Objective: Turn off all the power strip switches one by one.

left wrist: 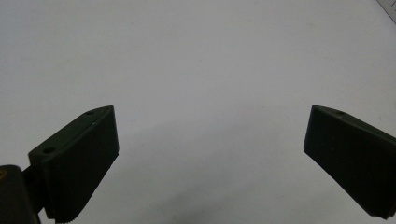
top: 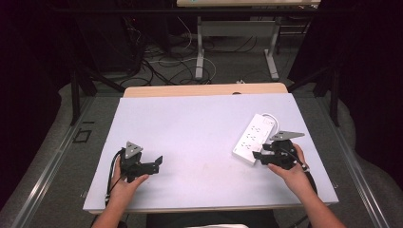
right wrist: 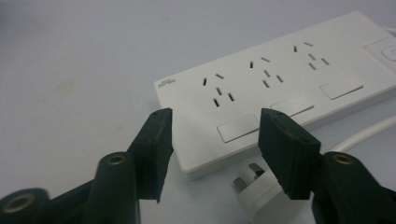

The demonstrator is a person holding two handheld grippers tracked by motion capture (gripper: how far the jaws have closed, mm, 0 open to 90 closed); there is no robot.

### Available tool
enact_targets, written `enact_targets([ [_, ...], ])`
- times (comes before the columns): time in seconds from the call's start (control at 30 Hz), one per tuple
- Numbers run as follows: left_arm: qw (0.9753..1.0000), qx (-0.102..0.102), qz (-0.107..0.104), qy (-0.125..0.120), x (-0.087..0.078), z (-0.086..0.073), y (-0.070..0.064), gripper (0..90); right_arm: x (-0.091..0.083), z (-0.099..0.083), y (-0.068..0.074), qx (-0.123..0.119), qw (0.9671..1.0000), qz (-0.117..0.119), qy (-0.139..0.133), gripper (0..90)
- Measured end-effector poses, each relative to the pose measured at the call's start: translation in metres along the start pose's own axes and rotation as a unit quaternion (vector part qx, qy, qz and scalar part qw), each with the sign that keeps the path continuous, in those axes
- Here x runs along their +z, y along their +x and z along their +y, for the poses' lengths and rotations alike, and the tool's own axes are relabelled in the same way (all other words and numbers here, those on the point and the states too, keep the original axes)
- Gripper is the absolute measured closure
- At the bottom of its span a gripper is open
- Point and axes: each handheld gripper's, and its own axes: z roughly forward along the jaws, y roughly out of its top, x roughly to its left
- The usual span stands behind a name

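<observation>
The power strip (top: 254,138) lies on the right half of the bench (top: 190,128), set at a slant, with its white cable (top: 270,117) curling off its far end. We see it again in the right gripper view (right wrist: 280,88): a white body with three groups of socket slots in a row and a flat rocker switch beside each group, and small grey lettering at the near corner that we cannot read. Just beside its near edge lies a white plug (right wrist: 261,196), prongs pointing toward the strip, apart from it by a narrow strip of bench. The cable (right wrist: 369,133) runs off to the right behind it.

Our right claw (top: 259,156) sits at the strip's near end, held in the right hand (top: 292,168). In the right gripper view this claw (right wrist: 212,140) is released, its jaws parted with the strip's near edge and the plug showing between them; the jaws grasp nothing, and we cannot tell whether the right-hand jaw touches the plug.

Our left claw (top: 158,163) hovers over the left half of the bench, well apart from the strip, held in the left hand (top: 124,183). In the left gripper view it (left wrist: 210,154) is released too, jaws spread wide over bare white surface.
</observation>
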Motion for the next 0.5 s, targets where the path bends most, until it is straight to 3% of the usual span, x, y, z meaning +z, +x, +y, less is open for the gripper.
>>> enact_targets([
  [0.5, 1.0000, -0.002, 0.000, 0.000, 0.001, 0.000, 0.000, 3.3, -0.011, -0.024, -0.002, 0.038, 0.9979, -0.043, -0.029, 30.7],
])
